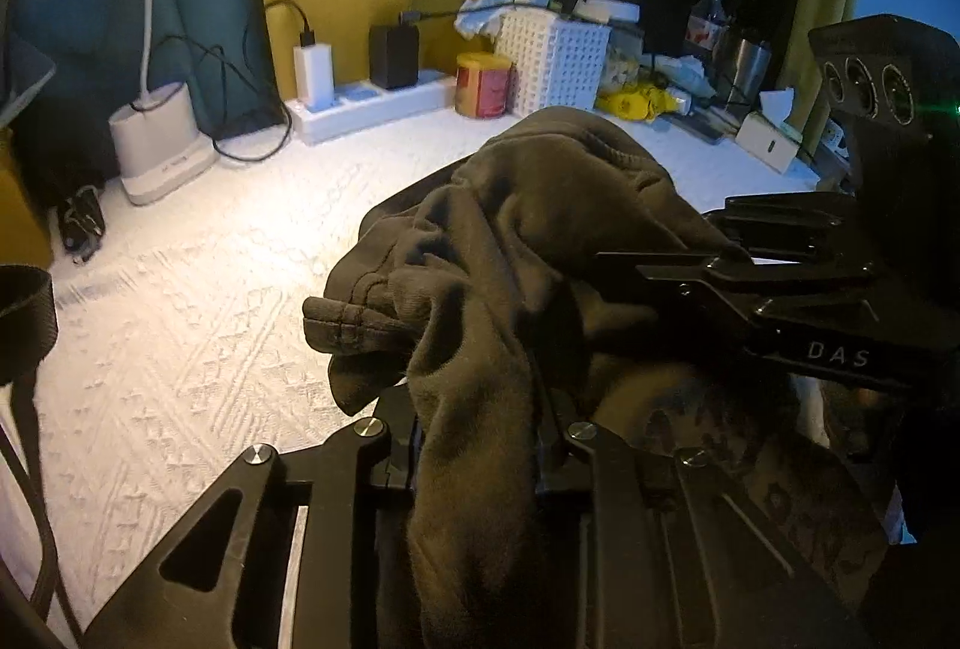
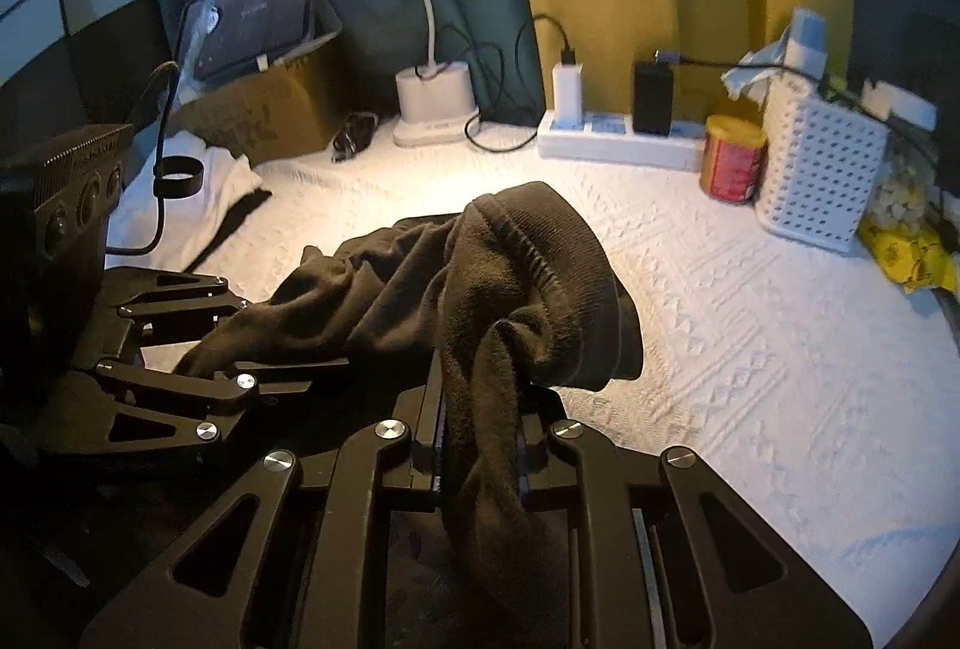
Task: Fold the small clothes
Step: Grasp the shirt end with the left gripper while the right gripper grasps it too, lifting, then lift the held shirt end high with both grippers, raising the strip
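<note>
White textured bedspread [image 2: 720,337] lies beyond both sets of jaws — left gripper [image 1: 474,445] and right gripper [image 2: 480,445] each clamp the dark garment [image 2: 510,259] — so keep tension even.

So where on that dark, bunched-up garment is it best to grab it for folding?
At its edges, as now: the left gripper and right gripper are each shut on a gathered edge of the dark garment, one at either end. Coming in from the near side, angled downward, seems best. The middle is a crumpled heap, so pinching the hems apart would probably let it hang out flat over the white textured cloth.
</note>
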`<control>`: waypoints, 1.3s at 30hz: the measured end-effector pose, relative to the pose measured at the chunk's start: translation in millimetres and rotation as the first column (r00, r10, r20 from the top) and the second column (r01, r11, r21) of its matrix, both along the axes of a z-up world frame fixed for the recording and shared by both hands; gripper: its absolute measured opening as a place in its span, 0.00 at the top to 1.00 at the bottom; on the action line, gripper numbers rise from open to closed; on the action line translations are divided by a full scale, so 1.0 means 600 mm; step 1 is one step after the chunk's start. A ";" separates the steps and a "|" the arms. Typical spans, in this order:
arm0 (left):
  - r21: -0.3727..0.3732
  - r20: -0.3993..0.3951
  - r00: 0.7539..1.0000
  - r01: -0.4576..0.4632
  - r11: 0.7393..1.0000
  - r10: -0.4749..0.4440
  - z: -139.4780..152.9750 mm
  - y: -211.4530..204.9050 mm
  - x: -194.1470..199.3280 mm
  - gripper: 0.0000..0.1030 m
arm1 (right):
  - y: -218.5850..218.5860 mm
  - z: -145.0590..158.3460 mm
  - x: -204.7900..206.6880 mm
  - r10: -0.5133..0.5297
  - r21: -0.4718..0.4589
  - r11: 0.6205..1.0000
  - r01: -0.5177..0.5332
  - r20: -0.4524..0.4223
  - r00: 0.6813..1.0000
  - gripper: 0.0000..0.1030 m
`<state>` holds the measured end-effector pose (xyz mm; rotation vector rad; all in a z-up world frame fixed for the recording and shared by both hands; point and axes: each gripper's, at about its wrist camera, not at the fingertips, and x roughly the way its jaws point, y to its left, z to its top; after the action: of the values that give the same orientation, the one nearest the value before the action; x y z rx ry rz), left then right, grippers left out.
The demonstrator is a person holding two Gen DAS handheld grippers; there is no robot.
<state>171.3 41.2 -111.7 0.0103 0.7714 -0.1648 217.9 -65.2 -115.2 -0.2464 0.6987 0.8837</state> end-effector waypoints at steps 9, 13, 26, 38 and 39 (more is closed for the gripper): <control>-0.006 0.097 0.995 0.002 1.000 -0.001 0.049 -0.013 -0.053 0.78 | -0.025 0.059 -0.060 -0.003 0.048 0.999 0.000 0.078 0.997 0.83; -0.011 0.136 0.991 -0.003 1.000 0.004 0.067 -0.019 -0.075 0.79 | -0.033 0.083 -0.088 -0.001 0.067 0.998 -0.006 0.116 0.993 0.83; -0.019 0.259 0.966 -0.002 1.000 0.006 0.122 -0.039 -0.151 0.79 | -0.060 0.152 -0.181 -0.003 0.110 0.994 -0.023 0.231 0.973 0.83; -0.024 0.359 0.933 0.002 1.000 0.007 0.162 -0.032 -0.212 0.81 | -0.065 0.207 -0.257 0.011 0.137 0.989 -0.059 0.331 0.944 0.84; -0.025 0.366 0.930 0.001 1.000 0.009 0.166 -0.030 -0.216 0.81 | -0.066 0.211 -0.263 0.012 0.139 0.988 -0.063 0.338 0.941 0.84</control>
<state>41.6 23.1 -12.4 0.0152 0.3950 -0.1627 60.2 -104.5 11.4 -0.2708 0.3088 0.8981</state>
